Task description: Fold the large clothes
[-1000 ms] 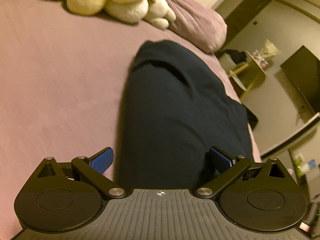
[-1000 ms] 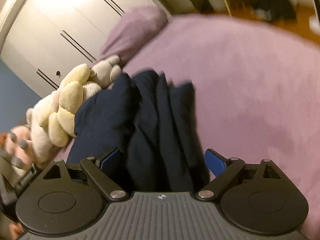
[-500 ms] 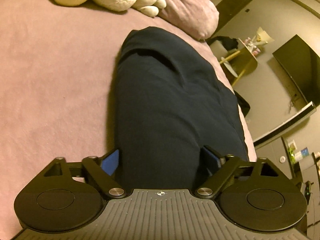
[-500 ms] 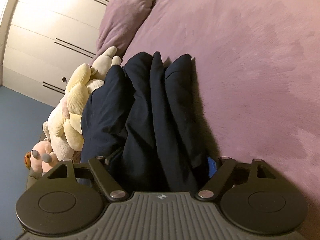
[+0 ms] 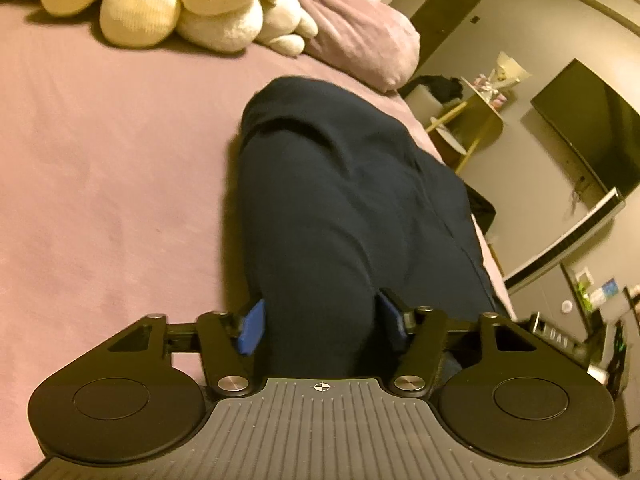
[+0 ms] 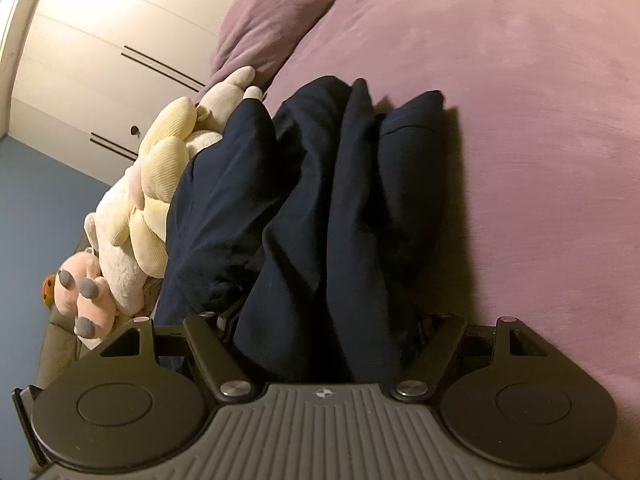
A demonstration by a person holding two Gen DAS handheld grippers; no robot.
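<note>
Navy garment is lying bunched along the mauve bed cover, its far end near the plush toys. Since 1 second ago I am seeing both sets of jaws closing: the left gripper is now clamping a thick fold between its 2 blue pads, tilted downward. My right gripper, also angled down, is squeezing gathered navy folds, its pads buried in cloth.

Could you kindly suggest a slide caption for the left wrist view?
Left tool closing on a dark navy garment on a mauve bed, plush toys beyond.
</note>
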